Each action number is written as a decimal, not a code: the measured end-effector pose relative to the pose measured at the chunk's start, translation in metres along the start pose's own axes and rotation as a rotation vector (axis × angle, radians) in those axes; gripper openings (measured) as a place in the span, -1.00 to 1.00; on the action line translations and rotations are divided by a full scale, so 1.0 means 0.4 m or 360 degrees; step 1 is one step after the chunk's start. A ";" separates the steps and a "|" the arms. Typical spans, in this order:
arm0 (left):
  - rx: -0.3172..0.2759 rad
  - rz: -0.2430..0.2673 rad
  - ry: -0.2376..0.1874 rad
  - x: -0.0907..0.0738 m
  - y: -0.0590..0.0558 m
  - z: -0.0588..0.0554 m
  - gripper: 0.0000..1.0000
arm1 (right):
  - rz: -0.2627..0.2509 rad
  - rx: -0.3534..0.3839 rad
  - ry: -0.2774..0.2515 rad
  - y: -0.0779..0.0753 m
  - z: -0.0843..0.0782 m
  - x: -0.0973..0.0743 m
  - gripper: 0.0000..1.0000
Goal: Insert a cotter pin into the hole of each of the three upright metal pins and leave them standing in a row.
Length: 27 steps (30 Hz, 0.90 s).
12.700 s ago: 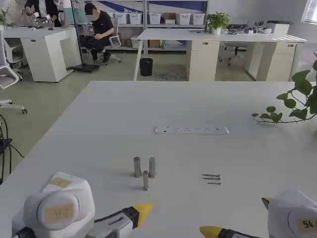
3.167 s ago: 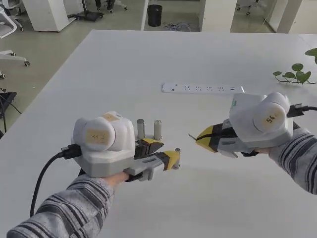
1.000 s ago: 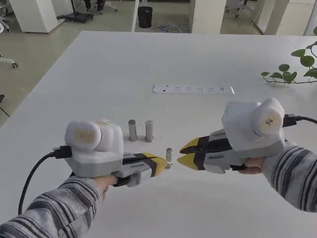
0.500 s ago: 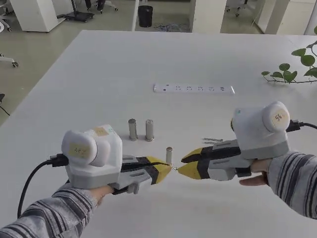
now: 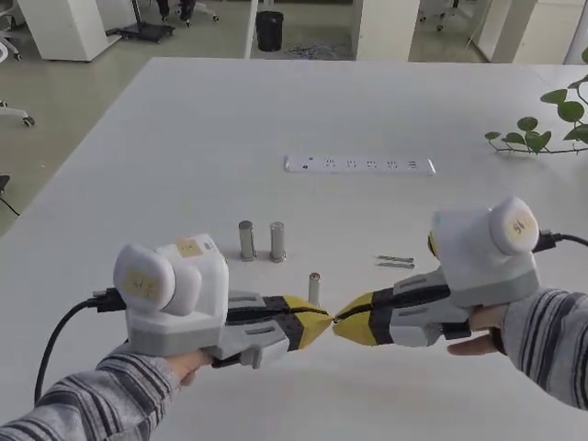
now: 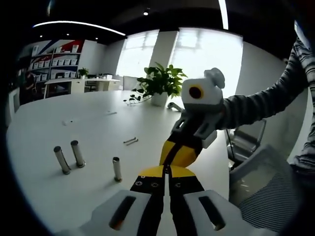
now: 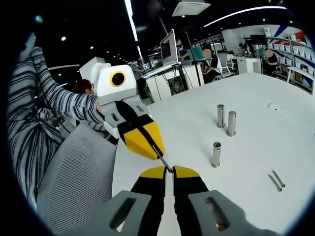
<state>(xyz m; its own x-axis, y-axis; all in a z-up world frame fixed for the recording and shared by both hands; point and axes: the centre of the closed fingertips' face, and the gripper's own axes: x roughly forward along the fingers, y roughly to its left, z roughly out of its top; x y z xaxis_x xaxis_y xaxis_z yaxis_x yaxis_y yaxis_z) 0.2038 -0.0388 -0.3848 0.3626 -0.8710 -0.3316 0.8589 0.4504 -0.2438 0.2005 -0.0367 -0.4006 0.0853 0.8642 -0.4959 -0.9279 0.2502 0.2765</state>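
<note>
Cotter pin (image 7: 161, 156) is pinched by left gripper (image 5: 322, 319) and right gripper (image 5: 342, 323), both clamped tip to tip, metal pin (image 5: 313, 288) just behind.

Three upright pins (image 5: 277, 242) showed bare grey metal, smooth, satin. Cotter pin (image 7: 161, 158) between gripper tips: thin bright metal. Table (image 5: 230, 138) appeared matt white, smooth. Left gripper (image 5: 325, 314), right gripper (image 5: 339, 321): white semi-gloss plastic housings, yellow matt jaws. Sleeves (image 5: 92, 404): striped knit cloth.
</note>
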 end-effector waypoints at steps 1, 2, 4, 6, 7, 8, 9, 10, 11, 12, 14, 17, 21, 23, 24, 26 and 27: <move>-0.0002 -0.0002 -0.0002 -0.001 0.000 -0.001 -1.00 | 0.0004 -0.0001 0.0001 -0.001 0.000 -0.001 -1.00; -0.0003 -0.0002 0.0000 0.000 0.000 -0.002 -1.00 | 0.0004 -0.0004 0.0004 0.000 0.000 -0.001 -1.00; -0.0019 -0.0005 -0.0001 -0.001 0.000 -0.005 -1.00 | 0.0010 -0.0038 0.0020 0.001 -0.002 -0.001 -1.00; -0.0028 -0.0001 0.0004 -0.001 0.001 -0.011 -1.00 | 0.0010 -0.0053 0.0031 -0.001 -0.003 -0.002 -1.00; -0.0046 -0.0001 0.0004 -0.002 0.001 -0.013 -1.00 | 0.0015 -0.0064 0.0039 -0.003 -0.004 -0.003 -1.00; -0.0057 -0.0003 0.0001 -0.003 0.001 -0.013 -1.00 | 0.0016 -0.0071 0.0043 -0.003 -0.005 -0.004 -1.00; -0.0060 0.0001 -0.0002 -0.003 0.002 -0.014 -1.00 | 0.0014 -0.0068 0.0045 -0.006 -0.004 -0.004 -1.00; -0.0064 0.0004 -0.0002 -0.003 0.003 -0.014 -1.00 | 0.0012 -0.0085 0.0044 -0.008 -0.003 -0.004 -1.00; -0.0072 0.0007 0.0002 -0.004 0.004 -0.015 -1.00 | 0.0009 -0.0105 0.0049 -0.009 -0.002 -0.005 -1.00; -0.0075 0.0008 0.0003 -0.005 0.004 -0.015 -1.00 | 0.0009 -0.0112 0.0054 -0.009 -0.002 -0.005 -1.00; -0.0074 0.0013 0.0008 -0.006 0.006 -0.016 -1.00 | 0.0014 -0.0147 0.0066 -0.008 -0.001 -0.006 -1.00; -0.0077 0.0024 0.0014 -0.009 0.012 -0.018 -0.99 | 0.0014 -0.0196 0.0076 -0.007 0.000 -0.006 -1.00; -0.0075 0.0030 0.0014 -0.011 0.014 -0.019 -0.98 | 0.0020 -0.0240 0.0092 -0.005 -0.001 -0.005 -1.00; -0.0075 0.0039 0.0015 -0.011 0.016 -0.020 -0.96 | 0.0024 -0.0267 0.0105 -0.003 -0.003 -0.004 -1.00; -0.0075 0.0039 0.0015 -0.011 0.017 -0.020 -0.95 | 0.0025 -0.0278 0.0113 -0.002 -0.004 -0.003 -1.00; -0.0069 0.0051 0.0015 -0.011 0.020 -0.021 -0.93 | 0.0029 -0.0275 0.0119 -0.002 -0.005 -0.003 -1.00; -0.0068 0.0059 0.0014 -0.011 0.022 -0.020 -0.92 | 0.0028 -0.0282 0.0120 -0.001 -0.004 -0.003 -1.00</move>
<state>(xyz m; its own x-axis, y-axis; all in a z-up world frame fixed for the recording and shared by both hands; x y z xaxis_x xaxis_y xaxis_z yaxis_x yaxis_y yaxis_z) 0.2068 -0.0294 -0.3929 0.3903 -0.8520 -0.3490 0.8288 0.4903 -0.2699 0.2003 -0.0386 -0.4017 0.0472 0.8310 -0.5543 -0.9789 0.1488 0.1397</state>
